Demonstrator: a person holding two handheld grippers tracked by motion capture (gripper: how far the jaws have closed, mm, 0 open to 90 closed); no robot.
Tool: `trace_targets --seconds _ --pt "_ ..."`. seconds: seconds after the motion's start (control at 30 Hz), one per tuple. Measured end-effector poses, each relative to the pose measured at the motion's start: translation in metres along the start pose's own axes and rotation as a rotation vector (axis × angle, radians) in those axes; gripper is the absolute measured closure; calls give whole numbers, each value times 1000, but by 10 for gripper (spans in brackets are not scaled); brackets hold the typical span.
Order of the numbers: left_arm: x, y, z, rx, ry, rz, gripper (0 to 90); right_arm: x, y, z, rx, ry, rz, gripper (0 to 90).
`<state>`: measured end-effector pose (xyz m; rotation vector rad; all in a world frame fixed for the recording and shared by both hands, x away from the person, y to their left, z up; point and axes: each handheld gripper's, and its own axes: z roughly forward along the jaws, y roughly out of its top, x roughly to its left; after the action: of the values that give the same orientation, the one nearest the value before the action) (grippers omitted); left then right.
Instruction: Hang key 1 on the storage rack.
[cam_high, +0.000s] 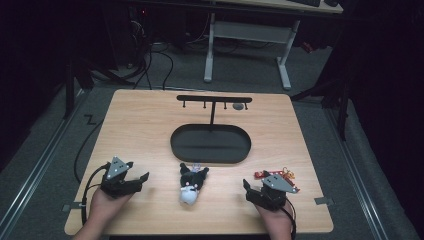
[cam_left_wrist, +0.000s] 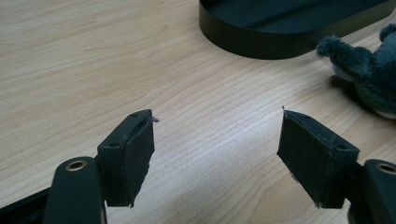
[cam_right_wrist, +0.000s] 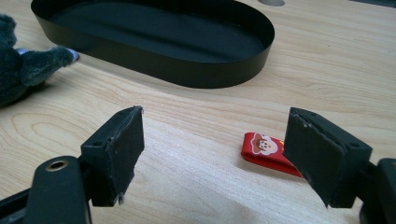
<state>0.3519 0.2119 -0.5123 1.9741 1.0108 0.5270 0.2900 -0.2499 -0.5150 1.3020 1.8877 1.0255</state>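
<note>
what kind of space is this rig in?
Likely a lab or workshop, not a home: a wooden table on grey carpet, loose cables on the floor, an adjustable desk frame behind, dark surroundings.

The person's left hand (cam_high: 102, 202) and right hand (cam_high: 276, 220) come in from the near edge, each holding a gripper low over the table. The left gripper (cam_high: 134, 179) and right gripper (cam_high: 248, 189) both have jaws spread wide, gripping nothing.

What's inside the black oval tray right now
Nothing lies in the black oval tray: the floor that shows is bare, apart from the stand's post rising from it. Its near wall hides a strip of that floor.
</note>
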Motion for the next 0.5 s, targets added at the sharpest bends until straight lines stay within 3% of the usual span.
trace_targets --seconds 0.43,0.5 --pt "-8 0 3 -6 -2 36 267 -6 -1 -6 12 -22 -4 246" --pt "-7 0 2 -5 -15 28 295 -6 0 -6 9 -49 -12 249"
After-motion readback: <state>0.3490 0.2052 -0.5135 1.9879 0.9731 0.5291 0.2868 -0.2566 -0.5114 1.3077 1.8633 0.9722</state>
